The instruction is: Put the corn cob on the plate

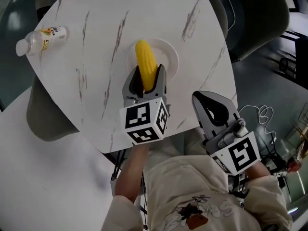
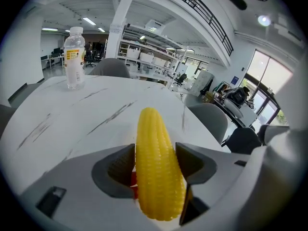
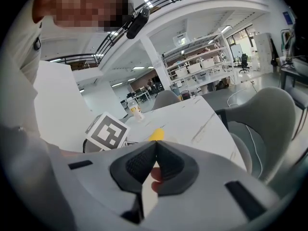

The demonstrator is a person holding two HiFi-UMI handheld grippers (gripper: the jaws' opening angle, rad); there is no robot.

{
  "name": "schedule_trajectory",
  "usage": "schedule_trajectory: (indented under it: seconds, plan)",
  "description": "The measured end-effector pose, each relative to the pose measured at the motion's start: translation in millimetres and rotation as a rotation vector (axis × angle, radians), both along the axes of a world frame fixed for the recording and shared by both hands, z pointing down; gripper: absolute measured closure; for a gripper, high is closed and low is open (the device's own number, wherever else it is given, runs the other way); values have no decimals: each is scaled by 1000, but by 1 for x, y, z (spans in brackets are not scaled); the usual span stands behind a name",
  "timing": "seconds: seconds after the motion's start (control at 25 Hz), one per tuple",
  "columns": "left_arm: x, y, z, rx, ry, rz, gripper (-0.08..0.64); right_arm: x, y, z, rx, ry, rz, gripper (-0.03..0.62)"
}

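The one corn cob (image 1: 146,64) sits lengthwise between the fingers of my left gripper (image 1: 147,71), which are closed on its lower half, one ribbed pad against each side. Its tip points away from me, out past the fingers. It is over the single white plate (image 1: 171,57), near the middle of the counter (image 1: 96,57), and its thick end reaches back past the plate's near rim. I cannot tell whether the cob touches the plate.

My right gripper (image 1: 203,99) is off the counter's near right edge, in front of my chest. Its fingers are pressed together with nothing between them.

One clear bottle (image 1: 41,38) with a yellow label and a white cap stands upright at the counter's far left edge, well apart from the plate.
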State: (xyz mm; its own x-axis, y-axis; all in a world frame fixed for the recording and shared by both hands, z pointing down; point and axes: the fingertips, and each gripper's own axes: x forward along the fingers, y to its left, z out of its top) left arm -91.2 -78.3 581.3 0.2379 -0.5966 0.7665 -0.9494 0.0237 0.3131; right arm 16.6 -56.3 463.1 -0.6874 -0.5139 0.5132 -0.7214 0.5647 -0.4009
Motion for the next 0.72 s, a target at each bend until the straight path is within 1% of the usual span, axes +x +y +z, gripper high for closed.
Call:
schedule_trajectory:
  seconds: [0.12,0.2,0.28,0.48,0.6,0.72]
  plan:
    - [2,0,6,-39,10,5,288,1,1,-1,-2,3,7,588]
    - [2,2,6,-40,-1,3,288,1,2,-3,-3,3,10,588]
    - [1,3,3,-27,-12,-4,288,1,3,-5,-3,4,12,588]
    - [-10,1,-15,33,-33,-50,288,2,5,-9,-5,7,26,588]
    - [-13,4,-31,50,-9,-59,288,1,8,-18,5,10,27,588]
    - [-12,10,-48,21,69,-57,297,-1,10,-33,34,16,17,588]
